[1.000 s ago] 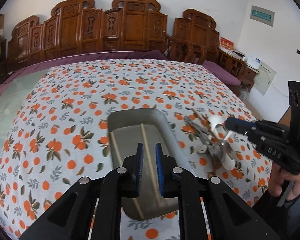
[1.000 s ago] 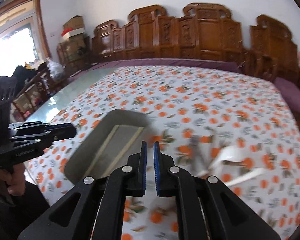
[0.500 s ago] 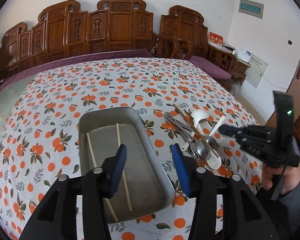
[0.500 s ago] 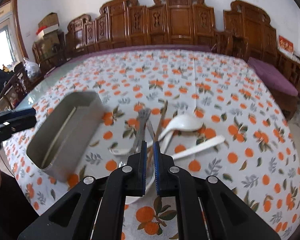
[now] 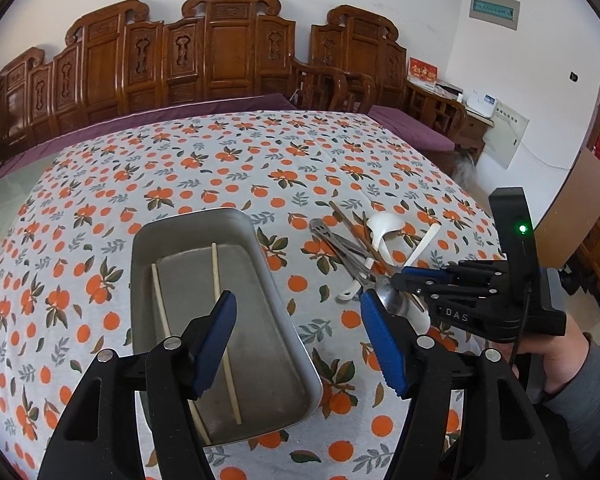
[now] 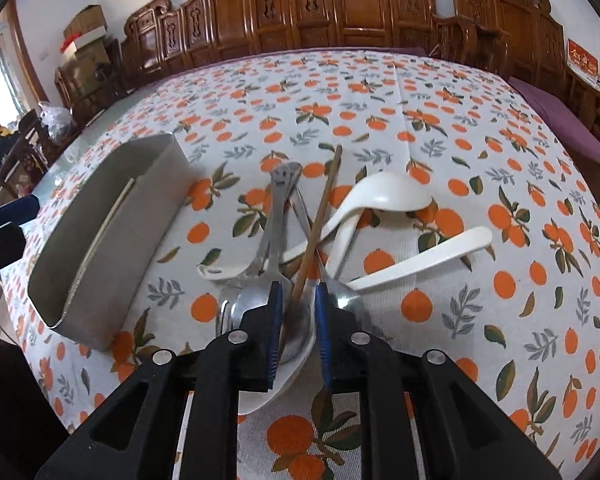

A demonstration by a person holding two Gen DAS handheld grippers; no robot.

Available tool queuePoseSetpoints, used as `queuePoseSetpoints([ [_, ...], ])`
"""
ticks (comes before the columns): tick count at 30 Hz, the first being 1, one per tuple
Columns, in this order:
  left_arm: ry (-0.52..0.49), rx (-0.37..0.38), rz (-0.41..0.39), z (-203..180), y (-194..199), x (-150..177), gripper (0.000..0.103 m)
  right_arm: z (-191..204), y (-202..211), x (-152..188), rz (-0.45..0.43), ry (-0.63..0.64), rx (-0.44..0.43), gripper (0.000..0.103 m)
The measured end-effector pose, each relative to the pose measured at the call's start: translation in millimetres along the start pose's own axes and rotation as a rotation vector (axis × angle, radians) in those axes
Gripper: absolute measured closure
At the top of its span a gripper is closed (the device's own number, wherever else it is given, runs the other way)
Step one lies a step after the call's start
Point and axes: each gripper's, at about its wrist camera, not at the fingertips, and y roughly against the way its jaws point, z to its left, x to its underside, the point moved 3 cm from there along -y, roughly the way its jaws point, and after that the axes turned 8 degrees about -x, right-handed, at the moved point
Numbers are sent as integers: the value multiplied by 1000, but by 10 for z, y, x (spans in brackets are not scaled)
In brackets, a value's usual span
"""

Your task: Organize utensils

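Tablecloth (image 6: pixel 420 92) unchanged; right gripper (image 6: pixel 296 312) lowered, opening astride brown chopstick (image 6: pixel 320 220).

The left claw (image 5: pixel 296 334) points downward, its jaws just opened wide and empty. The right claw (image 6: pixel 296 312), gripped by a hand (image 5: pixel 560 356), has just parted its jaws slightly.

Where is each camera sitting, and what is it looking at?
Left wrist: sits on the left gripper, looking down over the metal tray holding two chopsticks; its own open fingers show, plus the right gripper and the hand holding it.
Right wrist: sits on the right gripper, looking down at the utensil pile; its fingers straddle a brown chopstick, and the left gripper's tips show at the left edge.
Both see the tray, the pile, the orange-print cloth and the wooden chairs.
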Motion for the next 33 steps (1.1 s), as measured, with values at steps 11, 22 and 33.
queuePoseSetpoints([
  [11,-13,4,-3,-69,-8,24,41,-66,30,3,1,-28,-18,97],
  [22,-23,-9,-12,-267,98,20,41,-283,445,-11,-115,-70,-34,97],
  [33,-66,-57,19,-493,68,-42,41,-628,631,-41,-173,-115,7,97],
])
